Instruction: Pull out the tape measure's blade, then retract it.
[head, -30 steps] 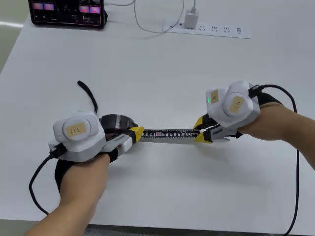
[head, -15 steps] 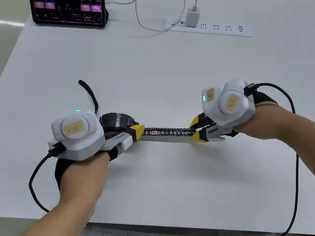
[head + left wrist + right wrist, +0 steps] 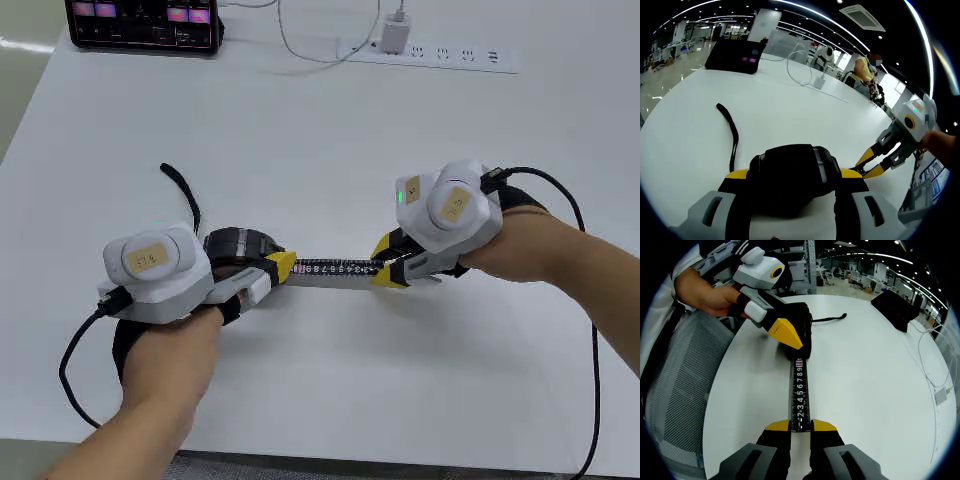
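White and smooth, the table [image 3: 320,150] carries the tape measure [image 3: 238,248]. Its black, rounded case is clamped from both sides between the yellow-tipped jaws of the left gripper [image 3: 262,260]. A short length of blade [image 3: 330,268] is drawn out of the case, flat over the tabletop. Its free end is pinched between the almost closed jaws of the right gripper [image 3: 383,265]. A black wrist strap [image 3: 180,195] is laid in a curve just behind the case.

Well beyond the case, at the far edge, a black device [image 3: 145,20] with lit screens is set. Near it are a white power strip [image 3: 440,57] with a charger [image 3: 393,38] plugged in and a thin white cable [image 3: 300,48].

In the right gripper view the pale numerals on the dark blade can be read, and a grey mesh chair back [image 3: 685,390] is seen beside the table. In the left gripper view most of the blade is hidden by the matte case, and a person [image 3: 866,65] is seen far beyond it.
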`<state>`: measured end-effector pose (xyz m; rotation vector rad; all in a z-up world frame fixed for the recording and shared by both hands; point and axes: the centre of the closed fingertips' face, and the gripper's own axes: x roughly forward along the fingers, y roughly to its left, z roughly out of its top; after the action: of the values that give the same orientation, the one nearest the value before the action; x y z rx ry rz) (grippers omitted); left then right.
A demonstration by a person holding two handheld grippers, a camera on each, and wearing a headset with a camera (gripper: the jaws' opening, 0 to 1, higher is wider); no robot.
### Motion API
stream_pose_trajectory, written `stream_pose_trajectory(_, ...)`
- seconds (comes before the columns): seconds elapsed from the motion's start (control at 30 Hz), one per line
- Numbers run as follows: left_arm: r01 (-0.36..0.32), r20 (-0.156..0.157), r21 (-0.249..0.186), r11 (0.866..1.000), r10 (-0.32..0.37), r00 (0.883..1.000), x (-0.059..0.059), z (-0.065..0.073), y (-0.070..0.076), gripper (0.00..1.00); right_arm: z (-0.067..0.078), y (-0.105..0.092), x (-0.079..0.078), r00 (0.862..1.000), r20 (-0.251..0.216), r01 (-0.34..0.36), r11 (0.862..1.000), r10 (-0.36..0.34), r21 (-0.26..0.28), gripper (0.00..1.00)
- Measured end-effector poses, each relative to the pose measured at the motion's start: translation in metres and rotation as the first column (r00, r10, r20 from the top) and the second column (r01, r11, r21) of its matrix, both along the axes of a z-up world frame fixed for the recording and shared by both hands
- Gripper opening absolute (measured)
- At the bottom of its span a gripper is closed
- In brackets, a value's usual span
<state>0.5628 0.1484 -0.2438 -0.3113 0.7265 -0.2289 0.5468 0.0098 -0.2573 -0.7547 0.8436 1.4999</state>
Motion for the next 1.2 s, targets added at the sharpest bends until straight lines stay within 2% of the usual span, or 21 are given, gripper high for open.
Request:
stream_pose_trajectory(0.4, 0.001, -0.001, -0.01, 1.0, -0.001, 1.0, 0.0, 0.0, -0.001, 0.63, 0.0, 0.018, -0.002, 1.0, -0.009, -0.001, 1.0, 0.001, 0.021, 0.1)
stream_pose_trajectory(0.77, 0.004, -0.001, -0.015, 1.0, -0.004, 1.0, 0.0, 0.0, -0.001, 0.63, -0.001, 0.037, -0.004, 0.999, -0.038, 0.01, 0.999, -0.009, 0.045, 0.1)
stream_pose_trajectory(1.2, 0.003, 0.001, -0.02, 1.0, -0.003, 1.0, 0.0, -0.001, 0.0, 0.63, -0.002, 0.059, -0.005, 0.999, -0.034, -0.002, 0.998, 0.004, 0.066, 0.1)
